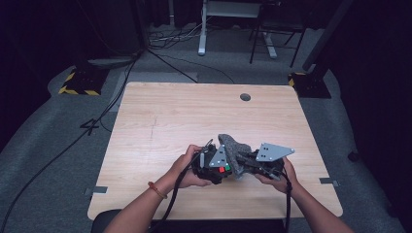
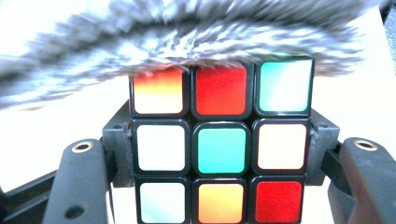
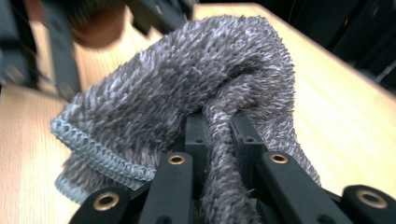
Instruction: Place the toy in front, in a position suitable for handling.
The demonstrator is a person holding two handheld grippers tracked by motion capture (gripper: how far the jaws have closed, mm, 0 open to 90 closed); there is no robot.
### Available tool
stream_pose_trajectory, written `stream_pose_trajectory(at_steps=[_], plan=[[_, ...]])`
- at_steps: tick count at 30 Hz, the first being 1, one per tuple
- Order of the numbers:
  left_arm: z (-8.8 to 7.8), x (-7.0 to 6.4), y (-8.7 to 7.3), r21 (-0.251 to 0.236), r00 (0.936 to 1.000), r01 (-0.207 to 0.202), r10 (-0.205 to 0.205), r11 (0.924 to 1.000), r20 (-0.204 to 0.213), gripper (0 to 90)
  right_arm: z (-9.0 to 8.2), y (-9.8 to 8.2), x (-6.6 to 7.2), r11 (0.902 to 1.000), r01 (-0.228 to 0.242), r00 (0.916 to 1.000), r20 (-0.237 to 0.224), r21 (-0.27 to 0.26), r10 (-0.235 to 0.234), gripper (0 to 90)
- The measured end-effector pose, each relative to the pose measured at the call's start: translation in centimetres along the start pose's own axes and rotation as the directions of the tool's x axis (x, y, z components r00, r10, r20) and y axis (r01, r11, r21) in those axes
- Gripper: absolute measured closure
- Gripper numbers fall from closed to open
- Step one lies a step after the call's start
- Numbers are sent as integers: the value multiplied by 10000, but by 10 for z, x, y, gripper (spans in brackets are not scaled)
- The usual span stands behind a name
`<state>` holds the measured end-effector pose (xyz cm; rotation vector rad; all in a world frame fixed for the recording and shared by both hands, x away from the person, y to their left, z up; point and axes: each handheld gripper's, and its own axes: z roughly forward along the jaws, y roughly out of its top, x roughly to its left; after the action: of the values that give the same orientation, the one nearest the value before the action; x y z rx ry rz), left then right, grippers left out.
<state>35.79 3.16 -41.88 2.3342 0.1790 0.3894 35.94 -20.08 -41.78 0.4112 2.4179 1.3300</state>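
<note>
A colour puzzle cube [image 2: 220, 144] with red, green, white and orange stickers sits clamped between the two jaws of my left gripper [image 2: 219, 154]. In the high view that cube [image 1: 223, 169] shows as a small red and green patch inside my left gripper [image 1: 216, 167]. A grey fluffy cloth [image 3: 187, 98] is pinched in a fold by my right gripper [image 3: 218, 140]. From above, the cloth [image 1: 234, 150] drapes between the two grippers, and my right gripper [image 1: 248, 162] holds it against the cube. The cloth's blurred edge [image 2: 187, 37] lies across the cube's top row.
The wooden table [image 1: 160, 116] has a round cable hole [image 1: 245, 97] near its far edge. Both hands work close to the table's near edge. Cables and a desk frame [image 1: 228, 19] lie on the grey floor beyond.
</note>
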Motion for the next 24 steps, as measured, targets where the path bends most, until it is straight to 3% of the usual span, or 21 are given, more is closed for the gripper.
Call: stream_pose_trajectory(at_steps=[4, 6, 11, 13, 16, 19, 22, 24], plan=[[-8, 3, -3, -198, 9999, 110, -112, 9997, -108, 337, 4, -6, -5, 9990, -404, 9987, -313, 212, 411, 798], [-10, 4, -4, -249, 9997, 164, -169, 9996, -177, 337, 3, -5, -4, 9990, -339, 9986, -401, 274, 350, 798], [-4, 3, -6, 25, 9997, 143, -143, 9999, -175, 336, -1, 7, 11, 9995, 8, 9964, -848, -300, -34, 797], [0, -1, -5, 52, 9999, 121, -121, 9999, -13, 336, -3, 12, 17, 9984, 279, 9965, -778, -495, -318, 796], [4, -9, -1, 116, 9999, -118, 117, 9999, 80, 337, -5, 15, 17, 9968, 279, 9977, -598, -748, -324, 795], [2, -10, 0, -66, 9997, -159, 160, 9999, 178, 337, -4, 12, 11, 9986, 139, 9995, -290, -513, -154, 795], [-5, -7, 0, -310, 9999, -83, 87, 9995, 128, 337, 0, 2, 1, 9999, 53, 9999, 161, 90, -54, 795], [-10, -5, -1, -487, 10000, 65, -62, 9988, 60, 336, 1, -4, -5, 9994, -182, 9998, 46, 305, 181, 796]])
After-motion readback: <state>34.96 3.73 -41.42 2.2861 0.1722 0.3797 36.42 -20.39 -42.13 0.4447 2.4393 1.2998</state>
